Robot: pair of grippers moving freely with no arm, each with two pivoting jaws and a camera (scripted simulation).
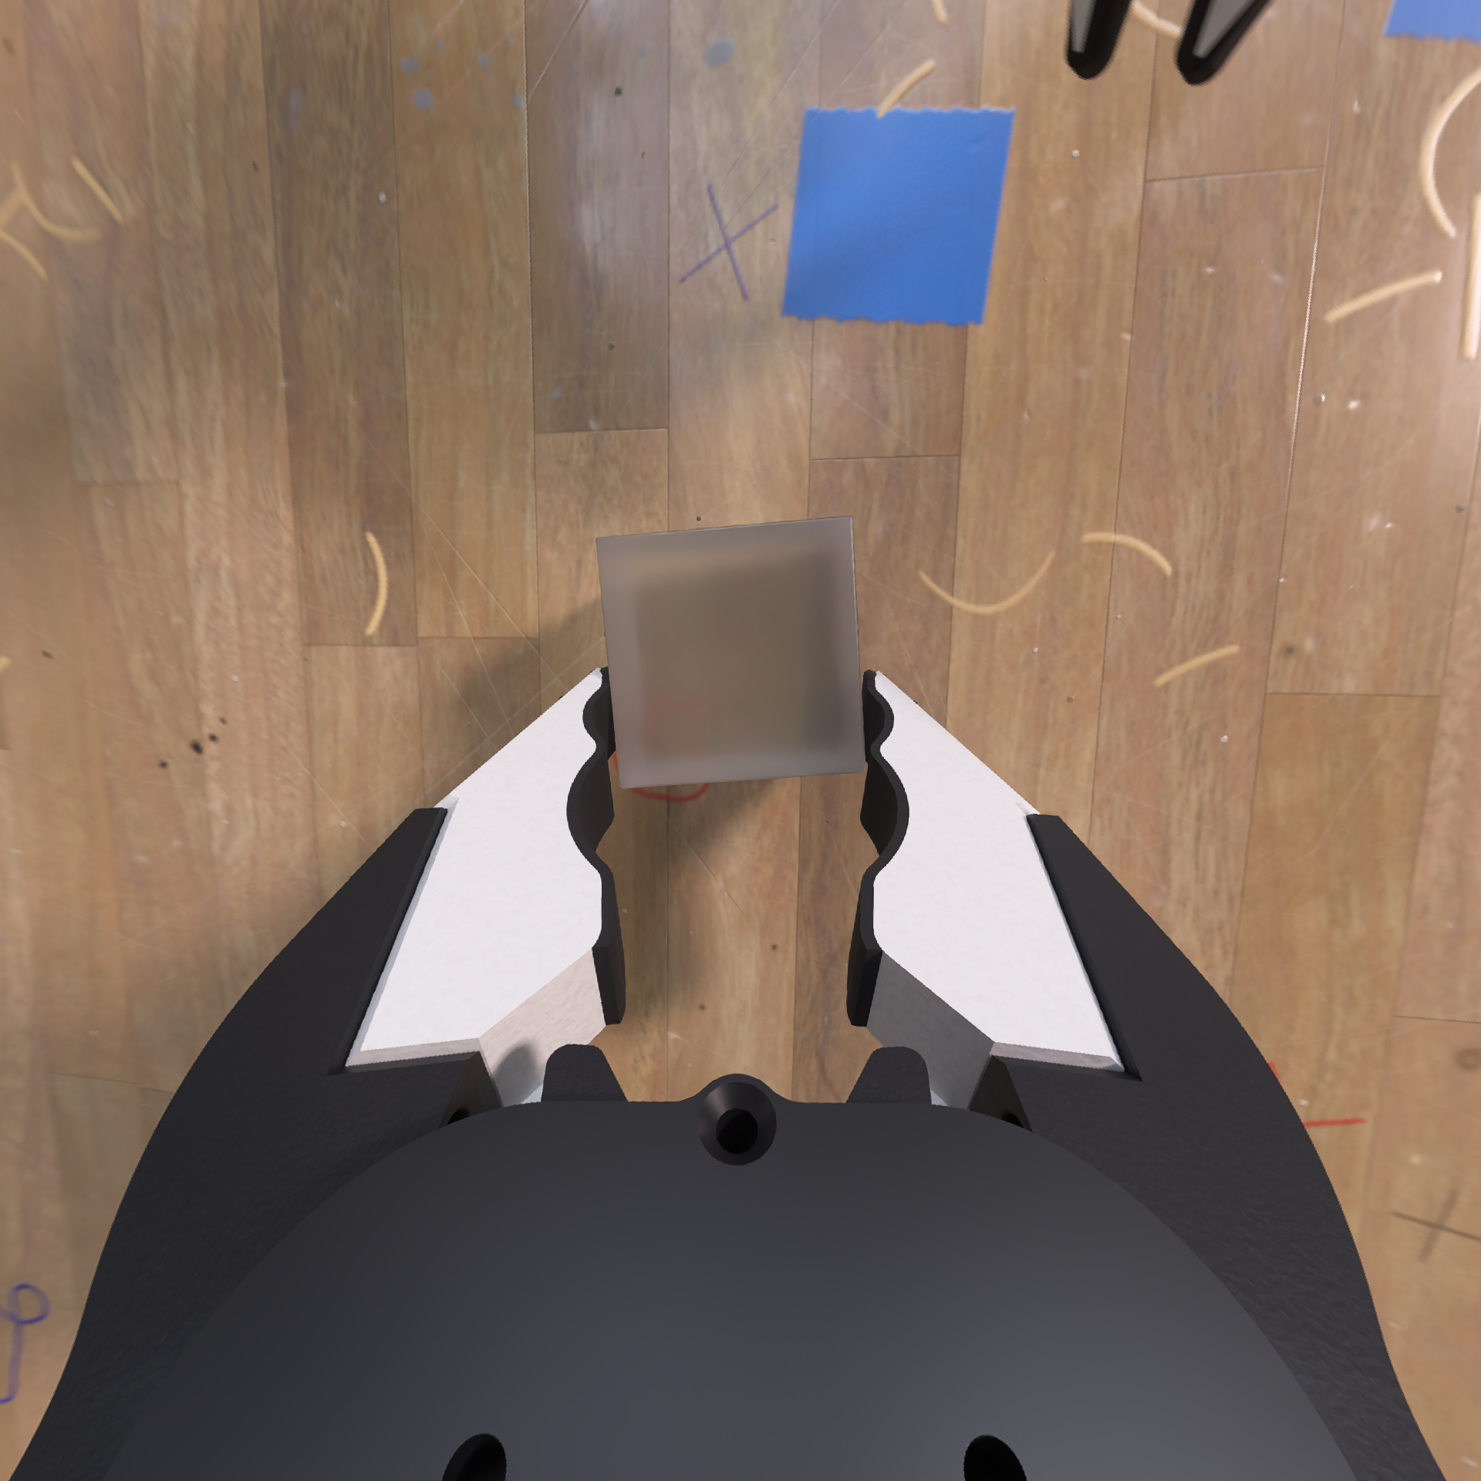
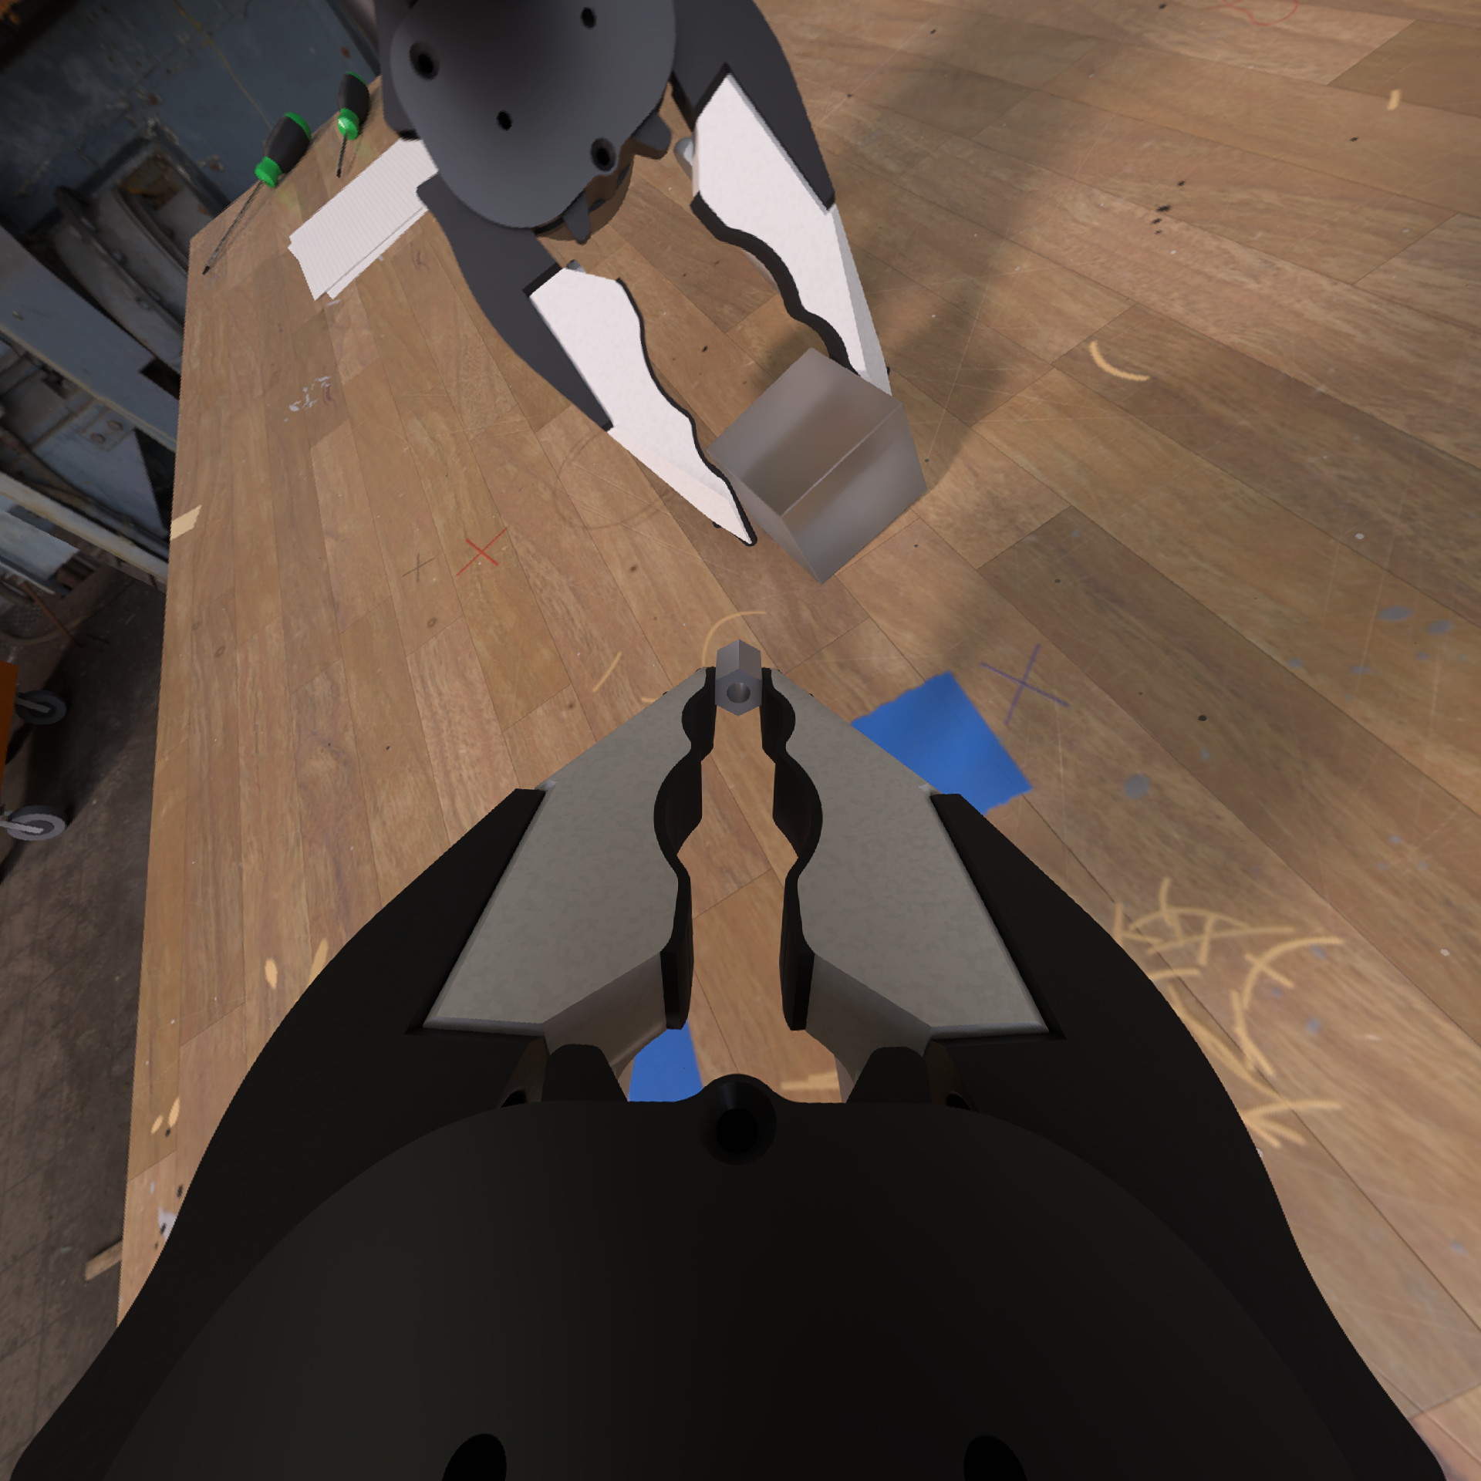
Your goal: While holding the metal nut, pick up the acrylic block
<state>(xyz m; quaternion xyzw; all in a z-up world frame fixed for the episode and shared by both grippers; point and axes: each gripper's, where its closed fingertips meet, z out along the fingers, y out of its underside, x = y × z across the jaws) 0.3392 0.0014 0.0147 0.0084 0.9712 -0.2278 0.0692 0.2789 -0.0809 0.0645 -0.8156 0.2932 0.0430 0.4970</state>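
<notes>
Pinching the stiff, likely slick acrylic block (image 1: 731,651) by opposite flat faces with the left gripper (image 1: 736,713), right gripper (image 2: 737,689) clamping the metal nut (image 2: 737,677) (tips only).

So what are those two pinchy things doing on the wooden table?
The right tongs are pinching a small metal nut at their tips, above the wooden table. The left tongs have their fingers on either side of a cloudy acrylic block. The block looks gripped, perhaps slightly off the table, though that is hard to tell.
</notes>
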